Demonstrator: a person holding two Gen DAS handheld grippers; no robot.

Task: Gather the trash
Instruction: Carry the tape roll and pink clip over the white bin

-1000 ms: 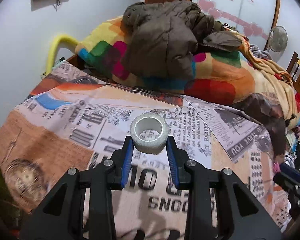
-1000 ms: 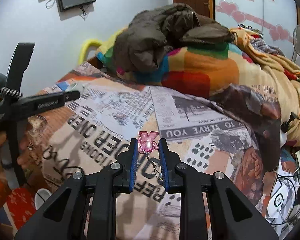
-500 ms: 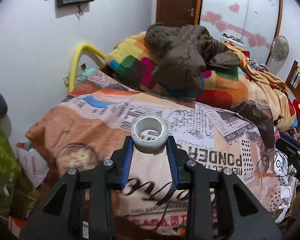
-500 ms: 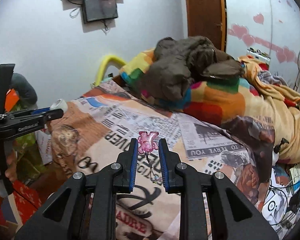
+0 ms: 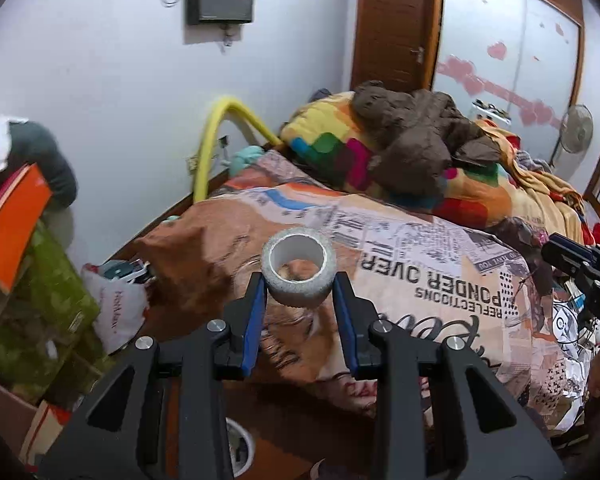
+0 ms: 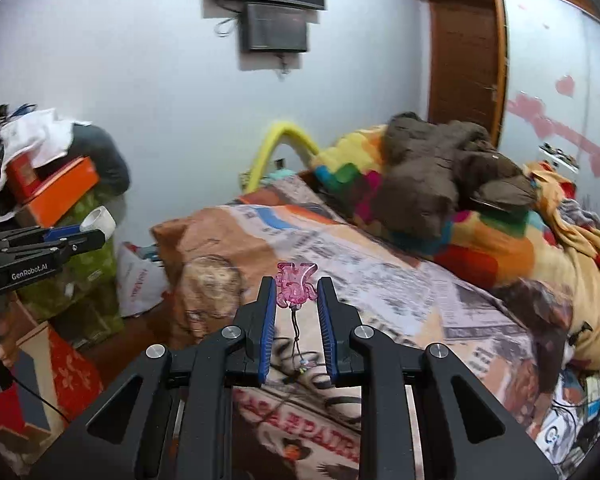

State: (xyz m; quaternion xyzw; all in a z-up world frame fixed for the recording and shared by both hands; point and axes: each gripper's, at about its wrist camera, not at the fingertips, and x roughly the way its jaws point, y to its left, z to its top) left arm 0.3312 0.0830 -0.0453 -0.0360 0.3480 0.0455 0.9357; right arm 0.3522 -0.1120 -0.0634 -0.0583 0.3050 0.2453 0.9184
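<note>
My left gripper (image 5: 299,286) is shut on a grey-white tape roll (image 5: 299,284), held in the air above the near edge of the bed; its hole faces the camera. My right gripper (image 6: 297,290) is shut on a small pink plastic charm (image 6: 295,287) with a thin beaded cord (image 6: 298,340) hanging below it. The left gripper with its roll (image 6: 98,220) also shows at the left of the right wrist view. The right gripper's fingers (image 5: 572,258) show at the right edge of the left wrist view.
A bed with a newspaper-print cover (image 5: 400,248) lies ahead, with a colourful blanket (image 5: 332,148) and a brown jacket (image 5: 416,140) at its head. A white plastic bag (image 5: 116,304), green and orange boxes (image 5: 32,264) and a white round container (image 5: 240,446) stand at the left on the floor.
Both grippers have drawn back from the bed and turned left, each keeping its object. More of the floor and the boxes at the left now shows.
</note>
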